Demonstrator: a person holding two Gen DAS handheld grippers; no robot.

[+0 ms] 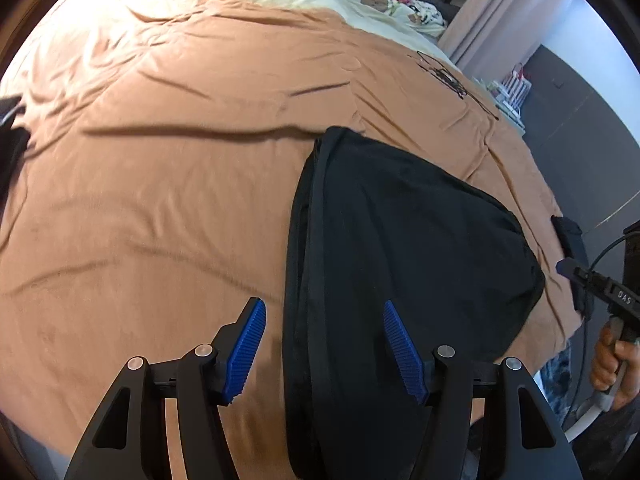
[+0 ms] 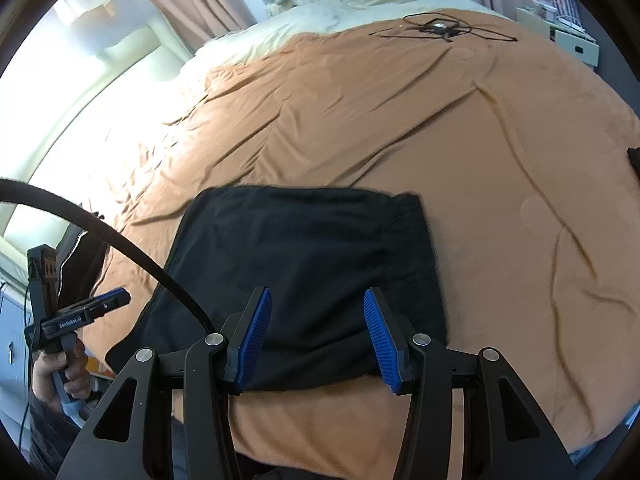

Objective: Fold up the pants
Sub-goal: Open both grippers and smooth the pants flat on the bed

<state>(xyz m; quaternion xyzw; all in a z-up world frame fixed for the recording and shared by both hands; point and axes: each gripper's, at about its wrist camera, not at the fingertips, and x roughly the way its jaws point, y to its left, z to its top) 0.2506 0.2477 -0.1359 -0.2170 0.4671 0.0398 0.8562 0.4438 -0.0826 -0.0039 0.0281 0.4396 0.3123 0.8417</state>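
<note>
Both sets of blue ribbed pads stand apart with nothing between them: the left gripper [image 1: 324,348] hangs open above the near left edge of the black pants [image 2: 304,280], and the right gripper [image 2: 318,336] hangs open over their near hem, neither one pressing cloth. From where I stand the pants look folded down already into a squat dark rectangle near the foot edge of the bed, on the orange blanket [image 2: 400,120], so my guess is the fold is nearly finished and what remains is a tidy-up or one last fold. To do that well I'd bring the pads down onto the layered edge at about seven o'clock of the bundle, where the seams stack in the left wrist view, pinch all layers together rather than the top one, and lift evenly with both hands so the packet doesn't skew. The cloth looks soft and limp; it will sag if held by one corner. A thick black cable [image 2: 120,236] arcs across at nine o'clock of the pants and could drag over them. Further out, a tangle of thin wire [image 2: 440,28] lies at one o'clock, well clear, with cream bedding [image 2: 320,8] beyond at twelve.
</note>
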